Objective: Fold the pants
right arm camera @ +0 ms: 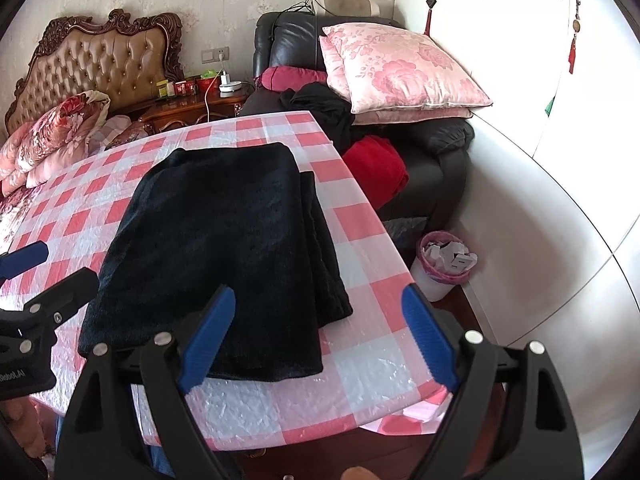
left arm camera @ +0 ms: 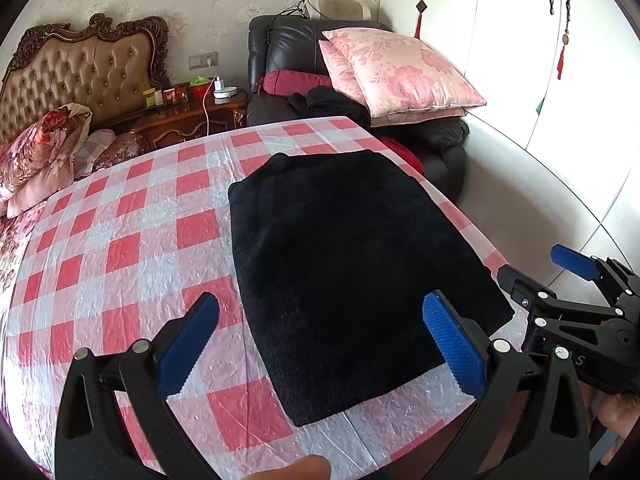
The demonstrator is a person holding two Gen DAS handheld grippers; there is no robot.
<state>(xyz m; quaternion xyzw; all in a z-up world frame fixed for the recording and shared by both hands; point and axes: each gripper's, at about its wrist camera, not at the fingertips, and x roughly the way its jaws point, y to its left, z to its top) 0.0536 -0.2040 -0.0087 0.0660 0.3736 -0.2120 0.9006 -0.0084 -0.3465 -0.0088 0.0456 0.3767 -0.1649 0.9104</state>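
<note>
The black pants (left arm camera: 352, 264) lie folded into a flat rectangle on the red-and-white checked table (left arm camera: 120, 240). They also show in the right wrist view (right arm camera: 224, 248), with a lower layer sticking out on the right side. My left gripper (left arm camera: 320, 340) is open and empty, held above the near edge of the pants. My right gripper (right arm camera: 320, 340) is open and empty above the near right corner of the pants. The right gripper also shows at the right in the left wrist view (left arm camera: 536, 272). The left gripper shows at the left in the right wrist view (right arm camera: 52, 268).
The table's right edge (right arm camera: 384, 232) drops to the floor, where a pink waste bin (right arm camera: 444, 264) stands. A black leather sofa (right arm camera: 436, 152) holds pink pillows (right arm camera: 404, 68) and clothes. A bed with a headboard (left arm camera: 80, 72) and a nightstand (left arm camera: 192, 116) stand behind.
</note>
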